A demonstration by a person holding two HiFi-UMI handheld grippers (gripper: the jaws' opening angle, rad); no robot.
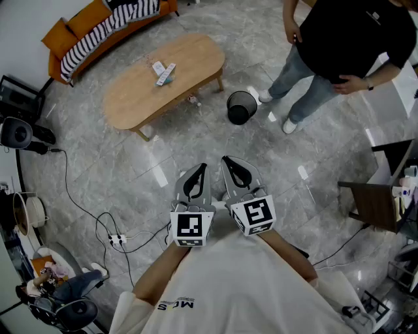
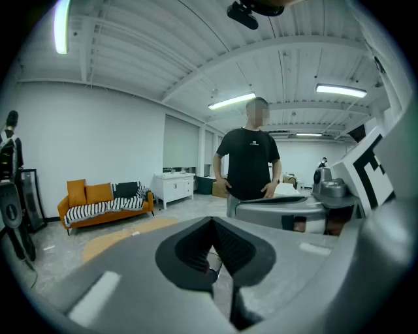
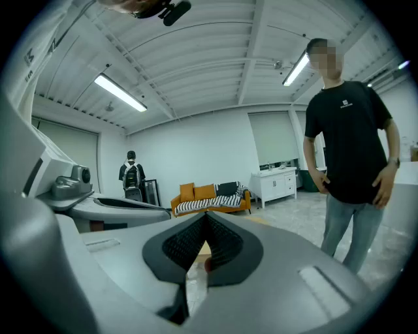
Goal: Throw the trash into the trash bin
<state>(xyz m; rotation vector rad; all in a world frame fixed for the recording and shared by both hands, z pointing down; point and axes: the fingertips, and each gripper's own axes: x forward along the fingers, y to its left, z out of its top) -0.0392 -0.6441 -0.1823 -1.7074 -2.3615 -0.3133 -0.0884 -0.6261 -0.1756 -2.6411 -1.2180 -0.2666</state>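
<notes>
Trash bin (image 1: 241, 107) standing ahead on the floor, both grippers carrying nothing

The round black bin is standing upright on the grey tile floor (image 1: 163, 169) at about 12 o'clock from the grippers, well apart from them, with only bare floor lying between. It is sitting just beside the near end of an oval wooden table (image 1: 140, 98), which is stretching away toward 11 o'clock. A few small things (image 1: 163, 70) are lying together on the tabletop. One small object (image 1: 192, 100) is lying on the floor by the table leg, between the table and the bin. What these are is too small to tell.

A person (image 1: 346, 32) in a black shirt is standing at 1 o'clock, feet near the bin. An orange sofa (image 1: 65, 36) with a striped blanket (image 1: 127, 14) is sitting beyond the table at 10 o'clock. A power strip (image 1: 117, 240) is lying on the floor at 8 o'clock, and a dark chair (image 1: 373, 205) is standing at 3 o'clock.

The left gripper (image 1: 198, 175) and right gripper (image 1: 234, 171) are being held side by side, close to the body, pointing toward the bin. Each gripper view is showing its jaws closed tip to tip with nothing between them.
</notes>
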